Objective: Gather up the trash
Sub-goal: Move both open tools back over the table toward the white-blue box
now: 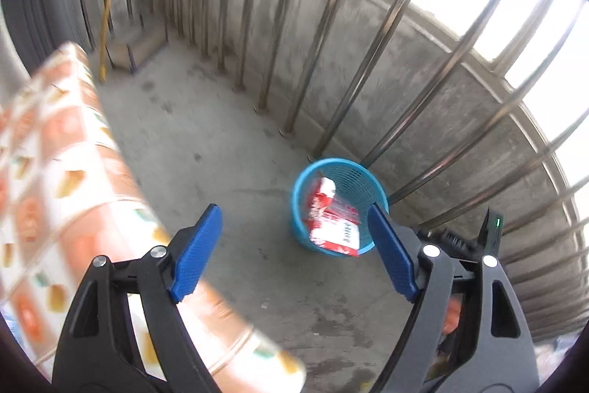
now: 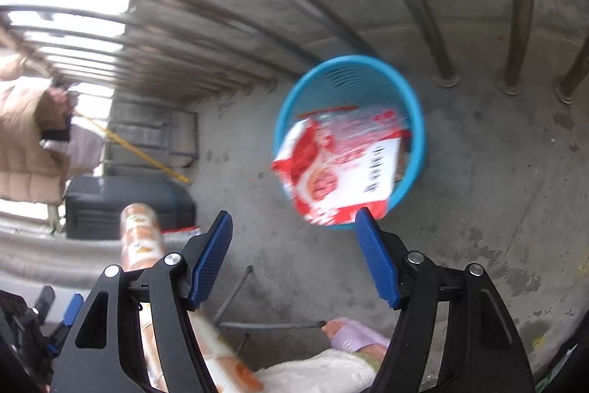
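We see a red-and-white wrapper point(image 2: 342, 168) in the blue mesh basket point(image 2: 416, 120), poking over its rim, w/ other red-white packs under it. Basket sits on concrete by the railing point(image 1: 331, 24). Left gripper point(image 1: 294, 249) & right gripper point(image 2: 294, 256): jaws apart, nothing betw. them.

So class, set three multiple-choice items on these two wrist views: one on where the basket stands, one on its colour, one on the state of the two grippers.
1. The basket stands:
A. on a shelf
B. on the concrete floor by the metal railing
C. on a chair

2. The basket is:
A. blue
B. green
C. black

3. The left gripper and right gripper are:
A. both gripping wrappers
B. one shut
C. both open, empty

Answers: B, its base rests on the floor near the railing posts; A, blue mesh; C, nothing sits between the jaws, and the red-and-white wrapper lies in the basket.
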`<state>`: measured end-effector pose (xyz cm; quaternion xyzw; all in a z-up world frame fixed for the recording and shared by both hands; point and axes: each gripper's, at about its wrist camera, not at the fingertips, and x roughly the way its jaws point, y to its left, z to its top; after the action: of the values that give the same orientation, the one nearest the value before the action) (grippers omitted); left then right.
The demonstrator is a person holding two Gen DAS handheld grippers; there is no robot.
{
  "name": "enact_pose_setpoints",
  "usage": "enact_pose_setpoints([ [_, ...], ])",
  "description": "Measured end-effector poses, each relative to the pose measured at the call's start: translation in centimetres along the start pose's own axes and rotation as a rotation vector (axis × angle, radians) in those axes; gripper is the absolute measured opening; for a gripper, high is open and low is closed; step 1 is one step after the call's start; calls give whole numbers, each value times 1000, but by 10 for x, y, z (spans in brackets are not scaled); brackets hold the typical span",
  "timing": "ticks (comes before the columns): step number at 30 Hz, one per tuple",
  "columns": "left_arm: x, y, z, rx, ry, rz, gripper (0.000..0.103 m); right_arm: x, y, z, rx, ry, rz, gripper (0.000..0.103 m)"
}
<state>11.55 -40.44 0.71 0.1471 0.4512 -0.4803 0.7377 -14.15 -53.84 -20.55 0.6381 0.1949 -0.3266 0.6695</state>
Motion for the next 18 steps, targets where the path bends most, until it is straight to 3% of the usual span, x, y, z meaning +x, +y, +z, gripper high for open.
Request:
enact_pose_setpoints([
  [6,-98,53,-61,-16,-130,37,83,-11,73,-35,-180,56,66,68],
  [11,-168,144,-128,-186,-231,237,83,-19,135,-72,-342,106,95,76],
  [15,-206,240,-180,-393,-242,426,83,-16,195,-113,-482,173,125,77],
  [18,-222,311,-218,-554,-235,526,83,-8,241,-152,-599,238,148,78],
])
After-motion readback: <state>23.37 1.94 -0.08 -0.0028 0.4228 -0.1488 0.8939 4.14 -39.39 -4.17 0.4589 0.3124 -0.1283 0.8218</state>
